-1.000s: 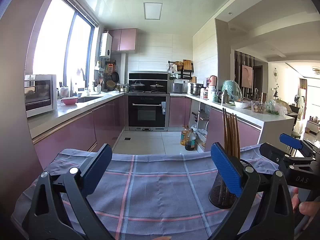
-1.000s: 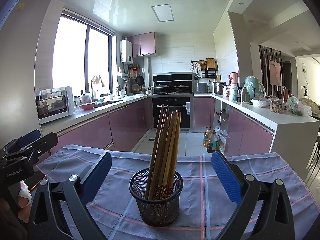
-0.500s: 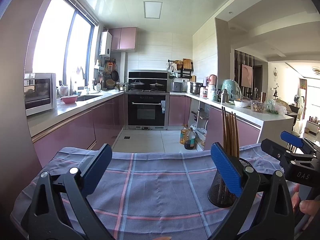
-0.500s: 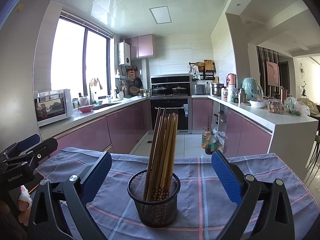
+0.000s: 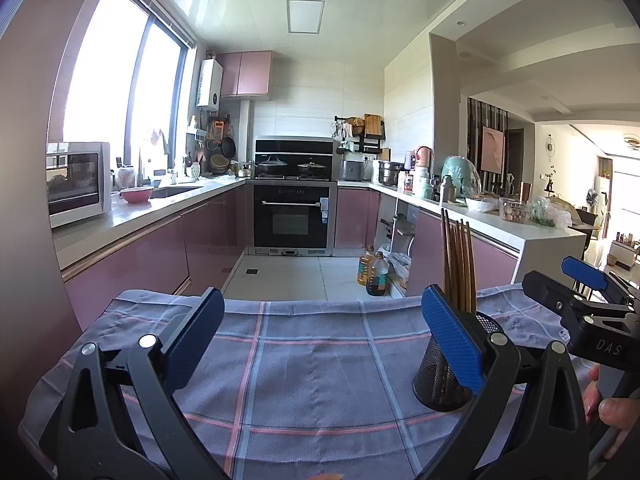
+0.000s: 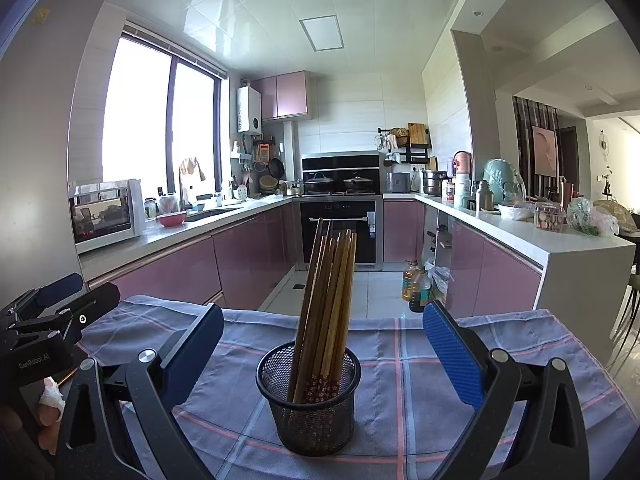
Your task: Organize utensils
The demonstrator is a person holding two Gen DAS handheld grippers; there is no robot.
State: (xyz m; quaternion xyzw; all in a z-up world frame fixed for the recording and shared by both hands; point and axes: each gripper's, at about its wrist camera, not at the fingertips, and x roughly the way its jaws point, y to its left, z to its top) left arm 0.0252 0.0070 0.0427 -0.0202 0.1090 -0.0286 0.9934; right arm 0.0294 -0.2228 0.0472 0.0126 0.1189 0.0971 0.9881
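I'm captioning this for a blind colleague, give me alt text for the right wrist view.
A black mesh holder full of wooden chopsticks stands upright on a plaid tablecloth, centred between the open right gripper and its blue-padded fingers. Behind it is a kitchen with pink cabinets.

left hand-held gripper (image 5: 322,342): black frame | blue pads | silver screws | "GenRobot.AI" lettering

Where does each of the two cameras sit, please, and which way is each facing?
Left wrist: on the left tool, facing the kitchen over bare checked cloth; right tool and fingers at right edge.
Right wrist: on the right tool, centred on the mesh holder of chopsticks; left tool at left edge.
Shared: cloth, holder, chopsticks, oven, both tools open.
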